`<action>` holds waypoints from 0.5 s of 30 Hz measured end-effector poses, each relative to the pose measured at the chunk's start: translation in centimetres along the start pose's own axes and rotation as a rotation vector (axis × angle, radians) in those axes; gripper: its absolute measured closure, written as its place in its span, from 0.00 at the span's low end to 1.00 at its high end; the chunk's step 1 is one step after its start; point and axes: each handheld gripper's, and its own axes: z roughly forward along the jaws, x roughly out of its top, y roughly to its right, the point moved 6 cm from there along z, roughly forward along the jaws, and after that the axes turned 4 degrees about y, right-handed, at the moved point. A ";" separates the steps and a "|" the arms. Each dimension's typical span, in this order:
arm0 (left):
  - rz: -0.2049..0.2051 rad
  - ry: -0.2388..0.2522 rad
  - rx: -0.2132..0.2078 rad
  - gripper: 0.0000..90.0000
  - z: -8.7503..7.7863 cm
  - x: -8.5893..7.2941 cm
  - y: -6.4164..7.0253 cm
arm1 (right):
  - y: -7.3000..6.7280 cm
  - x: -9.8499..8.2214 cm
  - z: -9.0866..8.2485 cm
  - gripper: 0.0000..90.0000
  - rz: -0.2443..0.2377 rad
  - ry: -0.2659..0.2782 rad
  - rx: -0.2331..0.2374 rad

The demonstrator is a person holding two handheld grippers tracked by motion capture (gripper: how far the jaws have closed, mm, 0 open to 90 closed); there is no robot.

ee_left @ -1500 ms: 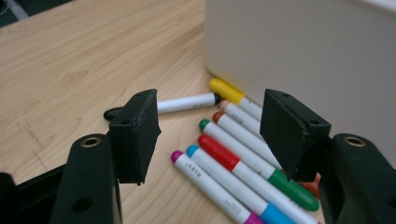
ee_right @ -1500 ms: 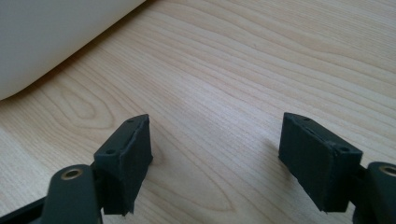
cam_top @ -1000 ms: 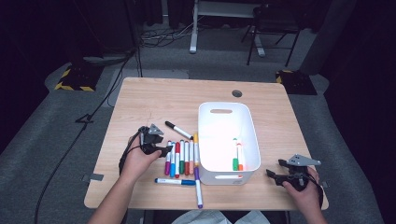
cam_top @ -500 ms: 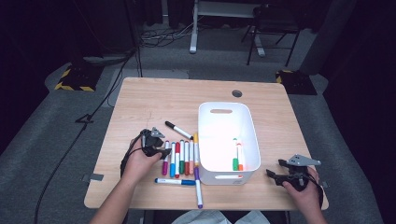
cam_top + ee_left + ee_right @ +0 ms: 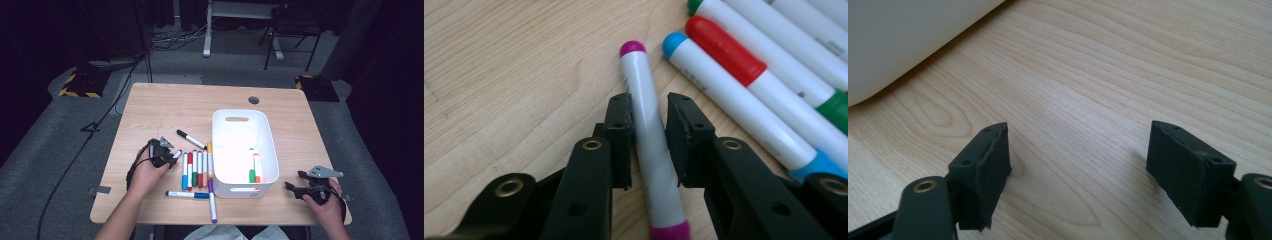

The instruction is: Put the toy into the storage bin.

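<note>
White marker (image 5: 651, 150), magenta-capped, lies clamped in left tongs (image 5: 649, 112).

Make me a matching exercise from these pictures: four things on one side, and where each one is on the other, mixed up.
Things:
1. purple marker
2. black marker
3. bin
4. right gripper

Places:
A. open over bare table, right of the bin
B. between the left gripper's jaws
C. alone, slanted, beyond the row of markers
D. mid-table, holding two markers

Pairs: 1-B, 2-C, 3-D, 4-A
</note>
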 end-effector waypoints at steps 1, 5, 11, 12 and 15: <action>0.000 0.000 0.000 0.81 0.0 0.0 0.0 | 0.0 0.0 0.0 0.29 0.000 0.000 0.000; -0.014 0.009 0.009 0.82 0.0 -0.1 -0.2 | 0.0 0.0 0.0 0.29 0.001 -0.001 0.000; -0.006 0.002 0.020 0.83 0.0 -0.1 -0.1 | 0.0 0.0 0.0 0.29 0.000 0.000 0.000; 0.001 -0.001 0.025 0.83 0.0 0.0 -0.1 | 0.0 0.0 0.0 0.29 -0.001 0.000 0.000; 0.007 -0.005 0.036 0.84 0.0 0.0 -0.1 | 0.0 0.0 0.0 0.29 0.000 0.000 0.000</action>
